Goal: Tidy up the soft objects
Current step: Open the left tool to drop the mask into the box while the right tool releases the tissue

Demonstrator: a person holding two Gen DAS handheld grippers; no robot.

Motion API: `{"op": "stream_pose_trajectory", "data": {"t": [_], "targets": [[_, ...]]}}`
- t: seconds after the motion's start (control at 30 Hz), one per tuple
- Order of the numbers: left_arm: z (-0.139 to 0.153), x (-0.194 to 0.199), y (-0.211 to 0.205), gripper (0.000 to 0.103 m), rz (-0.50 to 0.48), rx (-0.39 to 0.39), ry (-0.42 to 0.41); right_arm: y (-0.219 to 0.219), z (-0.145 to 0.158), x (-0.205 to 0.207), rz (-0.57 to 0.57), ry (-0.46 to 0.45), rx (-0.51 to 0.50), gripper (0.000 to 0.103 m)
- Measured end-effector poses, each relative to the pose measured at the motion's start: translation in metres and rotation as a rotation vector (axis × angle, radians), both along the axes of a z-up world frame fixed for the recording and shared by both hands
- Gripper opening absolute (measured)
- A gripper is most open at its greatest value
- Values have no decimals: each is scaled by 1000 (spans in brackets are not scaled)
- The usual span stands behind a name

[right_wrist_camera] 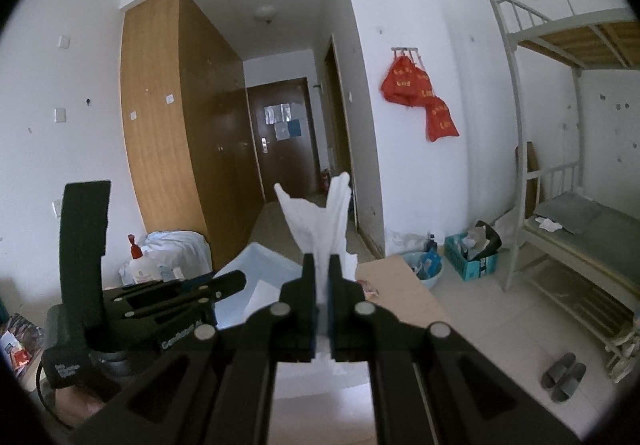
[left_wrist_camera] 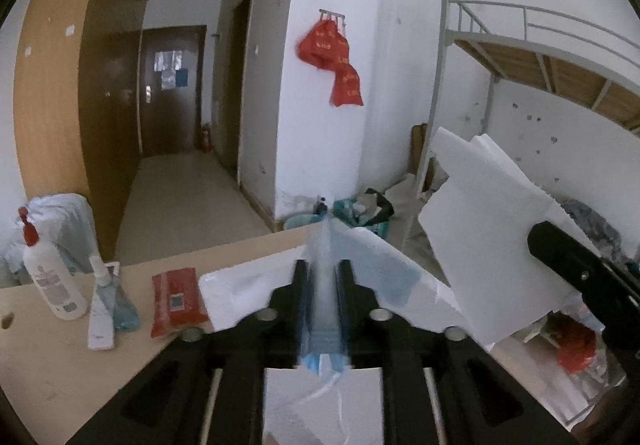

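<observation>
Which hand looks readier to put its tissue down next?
Probably the right. The right gripper pinches a loose white tissue held up free in the air, while the left gripper is shut on the blue and white tissue pack, seemingly steadying it.

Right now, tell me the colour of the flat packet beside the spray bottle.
Red packet, clearest in the left wrist view.

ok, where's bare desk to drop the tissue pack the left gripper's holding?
Free: the near-left desk, in front of the lotion bottle and spray bottle. Also the far right corner. Crowded: the left back edge, bottles to red pack, then the tissue pack in the left gripper.
</observation>
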State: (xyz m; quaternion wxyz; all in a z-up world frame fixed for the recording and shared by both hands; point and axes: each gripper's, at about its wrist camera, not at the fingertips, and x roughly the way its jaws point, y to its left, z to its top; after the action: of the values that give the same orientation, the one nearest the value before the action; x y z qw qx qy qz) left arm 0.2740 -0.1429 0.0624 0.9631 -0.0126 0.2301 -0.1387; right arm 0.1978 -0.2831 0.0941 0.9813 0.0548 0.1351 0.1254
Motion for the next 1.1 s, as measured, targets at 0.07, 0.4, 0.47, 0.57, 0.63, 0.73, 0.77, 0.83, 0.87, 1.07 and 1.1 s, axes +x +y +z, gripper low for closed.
{"op": "stream_pose_trajectory", "data": {"t": [0.07, 0.4, 0.47, 0.57, 0.63, 0.73, 0.77, 0.83, 0.87, 1.07, 1.1], "targets": [[2, -5, 3, 72, 21, -3, -18, 0, 0, 0, 2, 1, -1, 6], [13, -31, 14, 99, 109, 23, -102, 0, 2, 3, 23, -7, 15, 6], [14, -36, 16, 99, 111, 28, -105, 0, 2, 3, 31, -7, 18, 6], [18, -40, 21, 99, 132, 25, -115, 3, 2, 6, 46, -6, 20, 6], [20, -43, 25, 99, 145, 22, -121, 6, 2, 6, 56, -9, 21, 6], [21, -49, 33, 99, 168, 26, -125, 9, 3, 8, 76, -16, 24, 6], [22, -51, 37, 99, 179, 22, -128, 10, 3, 8, 82, -18, 23, 6], [23, -53, 43, 99, 196, 15, -129, 12, 2, 10, 96, -17, 25, 6], [24, -55, 48, 100, 208, 11, -130, 14, 2, 11, 102, -15, 25, 6], [23, -64, 66, 100, 265, 13, -131, 25, -4, 20, 147, 2, 23, 6], [23, -65, 69, 100, 273, 11, -132, 27, -4, 22, 155, 6, 24, 6]]}}
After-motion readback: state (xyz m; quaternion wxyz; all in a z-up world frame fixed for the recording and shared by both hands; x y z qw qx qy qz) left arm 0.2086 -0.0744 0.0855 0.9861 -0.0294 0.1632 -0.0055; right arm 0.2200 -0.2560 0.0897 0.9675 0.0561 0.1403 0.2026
